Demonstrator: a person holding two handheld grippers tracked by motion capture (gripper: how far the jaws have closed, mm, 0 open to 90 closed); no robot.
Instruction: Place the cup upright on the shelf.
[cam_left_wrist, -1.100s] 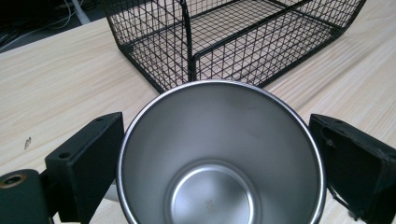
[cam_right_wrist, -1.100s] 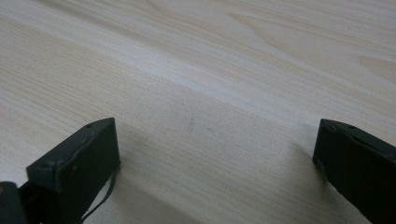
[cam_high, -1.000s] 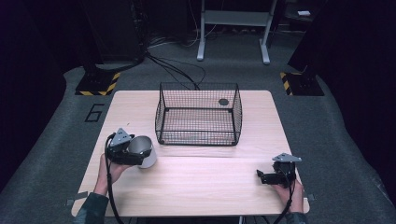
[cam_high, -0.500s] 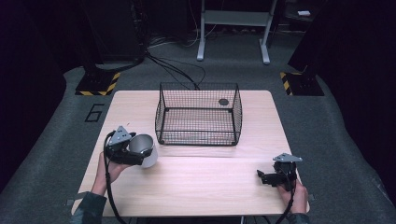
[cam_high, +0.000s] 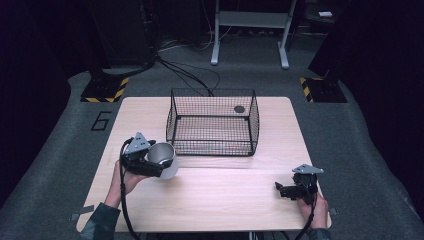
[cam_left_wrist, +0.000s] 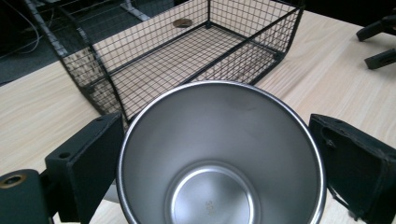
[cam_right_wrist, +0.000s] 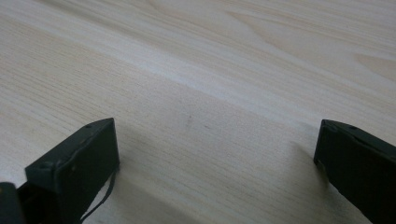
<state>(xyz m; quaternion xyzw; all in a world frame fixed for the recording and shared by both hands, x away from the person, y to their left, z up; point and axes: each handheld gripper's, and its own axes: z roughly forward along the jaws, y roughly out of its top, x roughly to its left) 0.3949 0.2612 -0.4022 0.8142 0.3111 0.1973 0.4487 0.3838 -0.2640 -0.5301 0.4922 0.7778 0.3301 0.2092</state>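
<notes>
One worktop (cam_high: 210, 200), wire basket (cam_high: 212, 125) at its back centre. Left tongs (cam_high: 150, 162) clamp the steel cup (cam_high: 162, 159) by its sides, just beside basket's front-left corner, mouth up, axis tilted toward the camera. Right tongs (cam_high: 286, 190) spread wide, holding nothing, over bare wood.

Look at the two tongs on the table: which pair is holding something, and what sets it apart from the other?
The left tongs hold a steel cup, one jaw on each side of it, near the wire basket. The right tongs stand open over bare table.

"6" on the floor mat (cam_high: 102, 120)
</notes>
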